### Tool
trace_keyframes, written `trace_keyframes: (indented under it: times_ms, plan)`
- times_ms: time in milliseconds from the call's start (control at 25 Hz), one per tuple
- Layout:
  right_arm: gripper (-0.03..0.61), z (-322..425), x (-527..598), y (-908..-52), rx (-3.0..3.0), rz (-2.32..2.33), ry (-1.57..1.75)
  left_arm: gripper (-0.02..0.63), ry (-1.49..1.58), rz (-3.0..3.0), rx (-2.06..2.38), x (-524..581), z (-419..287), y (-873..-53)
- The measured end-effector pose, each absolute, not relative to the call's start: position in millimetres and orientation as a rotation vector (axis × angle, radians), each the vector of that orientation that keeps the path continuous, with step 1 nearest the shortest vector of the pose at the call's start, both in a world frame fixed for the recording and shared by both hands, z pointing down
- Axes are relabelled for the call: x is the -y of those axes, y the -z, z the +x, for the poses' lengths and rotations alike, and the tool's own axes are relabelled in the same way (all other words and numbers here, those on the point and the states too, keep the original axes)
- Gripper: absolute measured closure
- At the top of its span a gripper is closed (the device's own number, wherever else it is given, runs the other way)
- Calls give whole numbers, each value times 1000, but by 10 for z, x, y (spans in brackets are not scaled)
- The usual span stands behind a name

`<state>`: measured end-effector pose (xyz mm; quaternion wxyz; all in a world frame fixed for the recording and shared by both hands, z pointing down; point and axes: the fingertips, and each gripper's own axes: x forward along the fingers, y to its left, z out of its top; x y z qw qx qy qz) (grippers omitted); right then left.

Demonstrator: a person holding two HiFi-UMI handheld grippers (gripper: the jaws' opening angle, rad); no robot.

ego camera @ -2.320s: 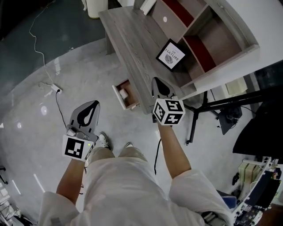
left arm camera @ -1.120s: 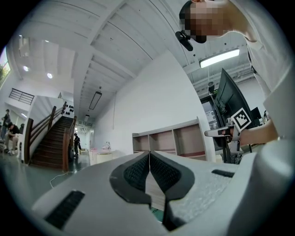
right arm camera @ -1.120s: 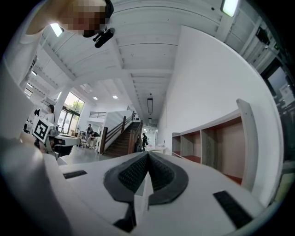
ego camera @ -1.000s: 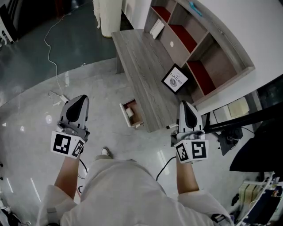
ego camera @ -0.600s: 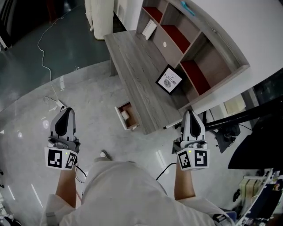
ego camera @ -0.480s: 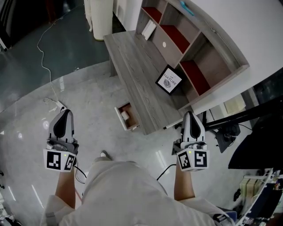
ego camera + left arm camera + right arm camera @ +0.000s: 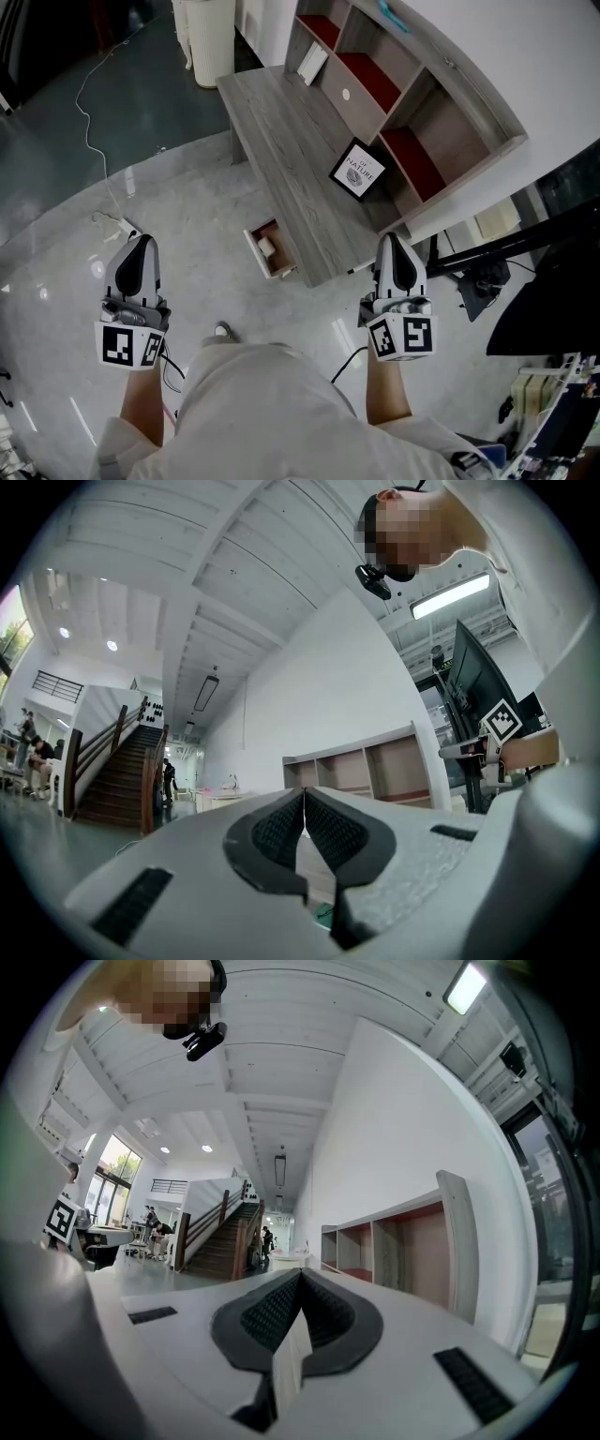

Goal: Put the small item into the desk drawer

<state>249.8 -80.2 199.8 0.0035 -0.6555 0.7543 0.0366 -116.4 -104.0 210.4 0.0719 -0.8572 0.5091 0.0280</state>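
The grey wooden desk (image 7: 286,131) has a small drawer (image 7: 255,253) pulled out at its front. A small white item (image 7: 265,246) lies inside it. My left gripper (image 7: 142,242) is held over the floor, well left of the drawer, jaws shut and empty. My right gripper (image 7: 392,239) hangs off the desk's near right corner, also shut with nothing in it. In the left gripper view the left gripper (image 7: 305,794) has its ribbed pads pressed together. The right gripper (image 7: 300,1275) looks the same in its own view. Both point up and away from the drawer.
A framed picture (image 7: 357,170) stands on the desk before a shelf unit (image 7: 412,103) with red-backed cubbies. A cable (image 7: 86,122) and power strip (image 7: 120,224) lie on the floor at left. A black stand (image 7: 469,251) is right of the desk. My shoe (image 7: 222,330) shows below the drawer.
The right gripper has drawn back from the desk's front edge to the desk's right corner. The left gripper has moved left and back. The drawer stays pulled out with the item inside.
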Motion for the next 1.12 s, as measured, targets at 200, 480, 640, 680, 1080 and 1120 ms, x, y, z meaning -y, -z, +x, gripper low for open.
trace_keyframes:
  times_ms: [200, 480, 640, 680, 1080, 1120]
  plan:
    - [581, 2352, 834, -2028, -2384, -2042, -100, 604, -74, -2584, -1526, 1018, -1227, -2134]
    - [581, 2121, 812, -2065, -2424, -2044, -117, 604, -71, -2595, -1523, 968, -1372, -2179]
    - [581, 2016, 773, -2068, -2433, -2047, -126, 604, -71, -2606, -1517, 942, -1429, -2191]
    - [581, 1988, 761, -2071, -2436, -2048, -130, 604, -69, -2609, -1512, 932, -1443, -2196]
    - [581, 1745, 696, -2149, -2456, -2061, -136, 604, -67, -2636, -1500, 875, -1614, -2277]
    - [581, 1718, 694, -2161, -2459, -2062, -134, 604, -68, -2639, -1501, 872, -1637, -2289]
